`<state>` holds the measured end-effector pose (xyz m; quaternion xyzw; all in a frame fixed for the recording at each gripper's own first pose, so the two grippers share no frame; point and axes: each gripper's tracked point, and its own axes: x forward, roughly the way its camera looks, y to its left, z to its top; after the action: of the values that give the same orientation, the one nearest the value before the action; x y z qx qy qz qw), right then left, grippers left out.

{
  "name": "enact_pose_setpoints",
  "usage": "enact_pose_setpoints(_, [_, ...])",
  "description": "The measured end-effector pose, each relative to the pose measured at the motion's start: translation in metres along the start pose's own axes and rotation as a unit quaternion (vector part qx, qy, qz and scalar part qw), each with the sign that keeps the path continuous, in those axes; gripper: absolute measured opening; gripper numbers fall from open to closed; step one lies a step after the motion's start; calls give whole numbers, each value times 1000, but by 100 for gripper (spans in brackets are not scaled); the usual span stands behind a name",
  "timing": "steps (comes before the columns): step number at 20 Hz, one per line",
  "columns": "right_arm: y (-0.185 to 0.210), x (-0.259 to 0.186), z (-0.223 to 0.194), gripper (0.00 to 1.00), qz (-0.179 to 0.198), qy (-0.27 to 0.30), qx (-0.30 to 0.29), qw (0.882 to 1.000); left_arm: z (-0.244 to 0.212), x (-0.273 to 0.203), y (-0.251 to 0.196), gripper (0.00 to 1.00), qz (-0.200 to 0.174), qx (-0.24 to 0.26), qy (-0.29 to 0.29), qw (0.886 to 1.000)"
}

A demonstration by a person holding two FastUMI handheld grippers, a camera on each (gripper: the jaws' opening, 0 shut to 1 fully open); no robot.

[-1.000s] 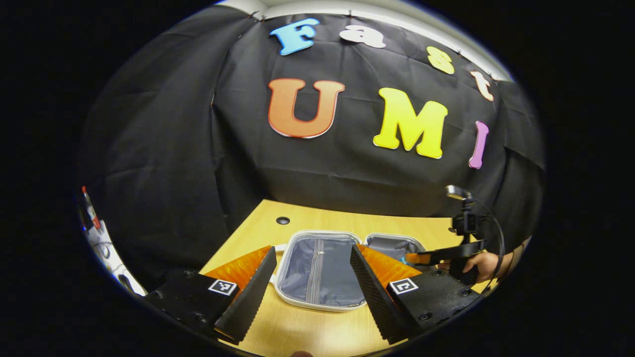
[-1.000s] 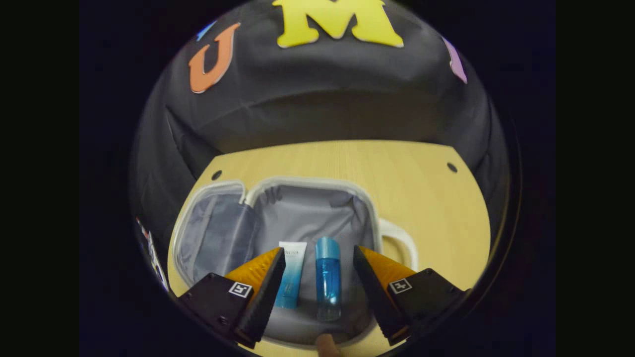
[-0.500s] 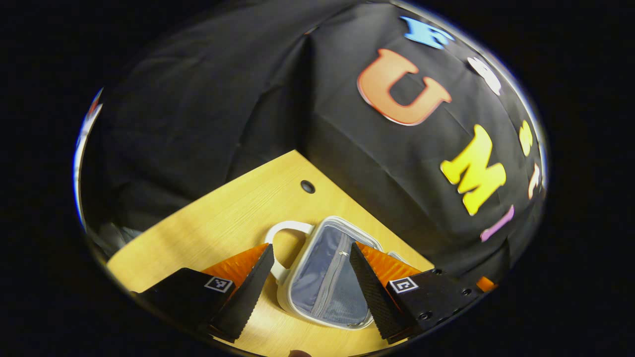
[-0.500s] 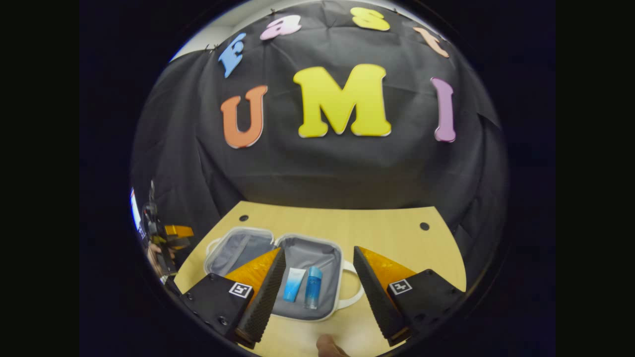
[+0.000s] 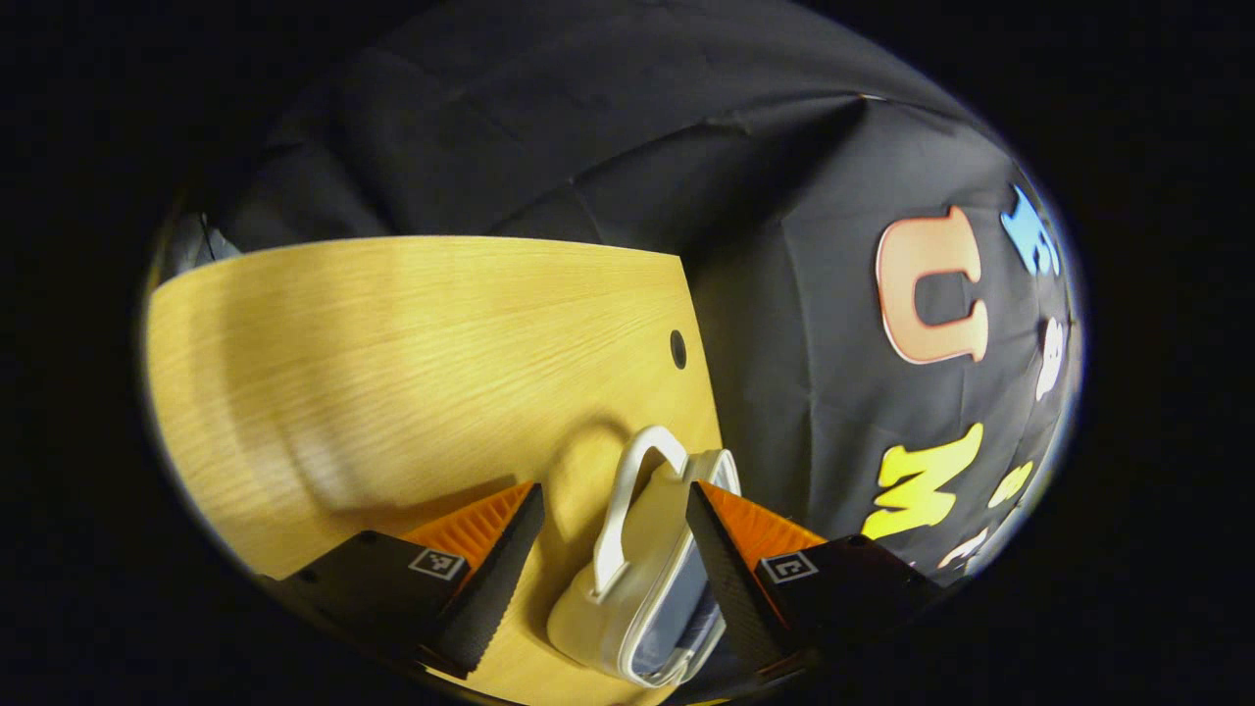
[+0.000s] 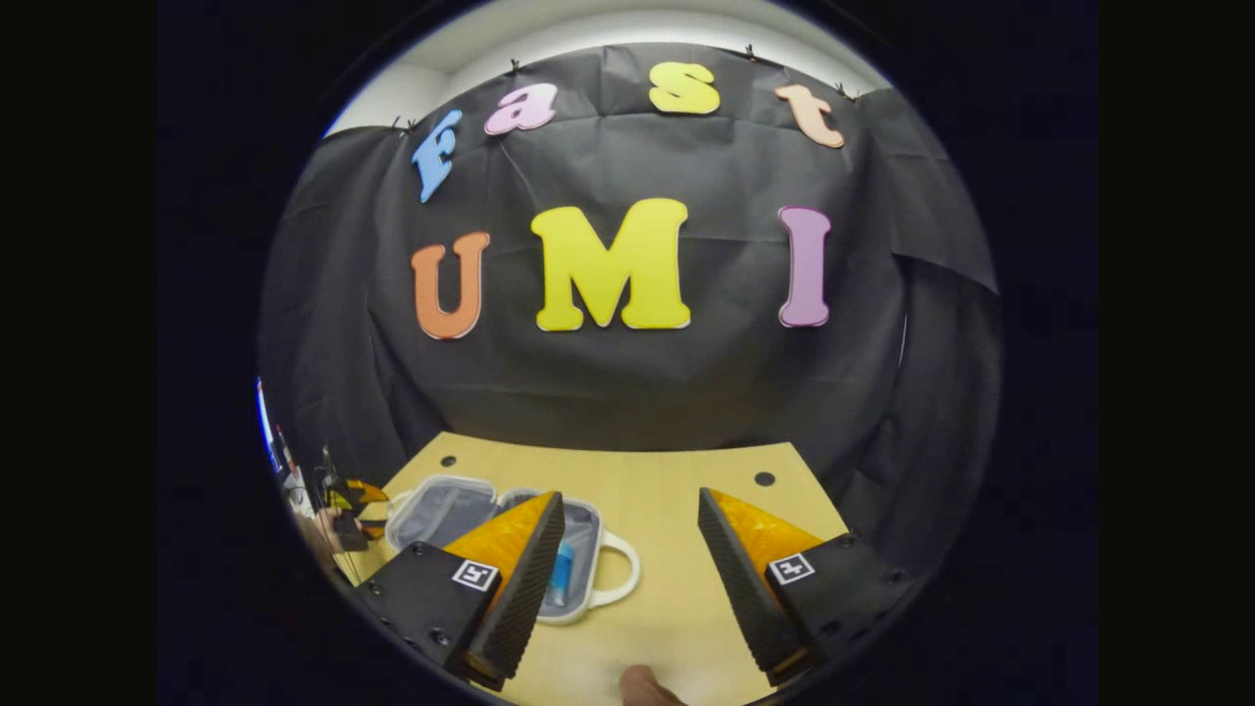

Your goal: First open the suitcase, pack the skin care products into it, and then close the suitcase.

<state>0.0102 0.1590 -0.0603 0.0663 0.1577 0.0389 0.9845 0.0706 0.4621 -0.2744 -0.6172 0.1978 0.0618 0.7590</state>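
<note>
The white suitcase (image 6: 598,610) lies open on the table, grey lining up, with a handle at each end. A blue skin care product (image 6: 561,579) lies in its right half, partly hidden behind a finger of my right gripper. My right gripper (image 6: 630,497) hangs open above the table, back from the case. In the left gripper view the suitcase's (image 5: 627,588) left half and its handle (image 5: 620,510) sit between the spread fingers of my open left gripper (image 5: 613,490). The left gripper (image 6: 345,495) also appears at the case's left end, held by a hand.
The wooden table (image 5: 392,373) stretches wide to the left of the case, with a cable hole (image 5: 677,349) near its back edge. Black cloth walls close the back and sides. Bare tabletop (image 6: 686,549) lies right of the suitcase. A fingertip (image 6: 637,681) shows at the bottom edge.
My left gripper rolled over and dropped to the suitcase's left end, bringing the handle between its fingers. My right gripper pulled back and up, away from the products in the case.
</note>
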Motion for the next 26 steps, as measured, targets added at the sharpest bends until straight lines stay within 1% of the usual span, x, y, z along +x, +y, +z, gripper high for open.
enact_pose_setpoints(1, [-6,-5,-4,81,-4,6,4,1000,-1,6,1,90,-2,-4,2,1000])
enact_pose_setpoints(2, [-10,-8,-6,81,-7,10,6,1000,-3,10,2,82,-1,-6,6,1000])
enact_pose_setpoints(3, [-13,-12,-5,81,-9,9,6,1000,-5,15,1,89,-4,-13,8,1000])
enact_pose_setpoints(4, [-15,-16,-1,81,-10,5,4,1000,-8,20,-4,69,-13,-21,13,1000])
enact_pose_setpoints(5, [-17,-19,3,81,-10,0,-1,1000,-10,20,-9,64,-21,-25,15,999])
enact_pose_setpoints(7, [-19,-24,13,81,-13,-11,-8,1000,-13,20,2,44,1,-11,16,1000])
enact_pose_setpoints(8, [-20,-27,17,81,-14,-15,-9,1000,-13,19,4,12,5,-8,19,1000])
enact_pose_setpoints(9, [-20,-29,20,77,-15,-19,-11,1000,-12,18,0,22,0,-9,20,1000])
enact_pose_setpoints(10, [-22,-31,24,81,-18,-23,-17,999,-13,16,-5,18,-2,-10,24,1000])
enact_pose_setpoints(11, [-23,-33,30,81,-21,-29,-22,999,-13,15,-10,16,-3,3,24,1000])
enact_pose_setpoints(13, [-26,-37,41,81,-24,-47,-32,998,-14,10,-16,11,11,55,23,998])
enact_pose_setpoints(14, [-26,-37,45,81,-23,-54,-38,998,-14,6,-25,7,11,81,21,996])
enact_pose_setpoints(16, [-25,-37,51,81,-16,-64,-43,997,-11,0,-51,5,8,137,11,990])
enact_pose_setpoints(18, [-22,-33,55,81,-3,-68,-41,997,-12,-8,-75,4,6,188,4,982])
enact_pose_setpoints(20, [-23,-33,58,81,9,-70,-41,997,-16,-20,-102,4,4,241,0,970])
enact_pose_setpoints(22, [-21,-32,61,81,19,-75,-39,996,-24,-28,-129,3,5,295,-9,955])
enact_pose_setpoints(25, [-21,-30,61,81,35,-76,-35,996,-46,-39,-170,3,1,383,-25,923])
enact_pose_setpoints(26, [-20,-28,61,77,40,-74,-33,996,-53,-43,-182,3,1,410,-31,912])
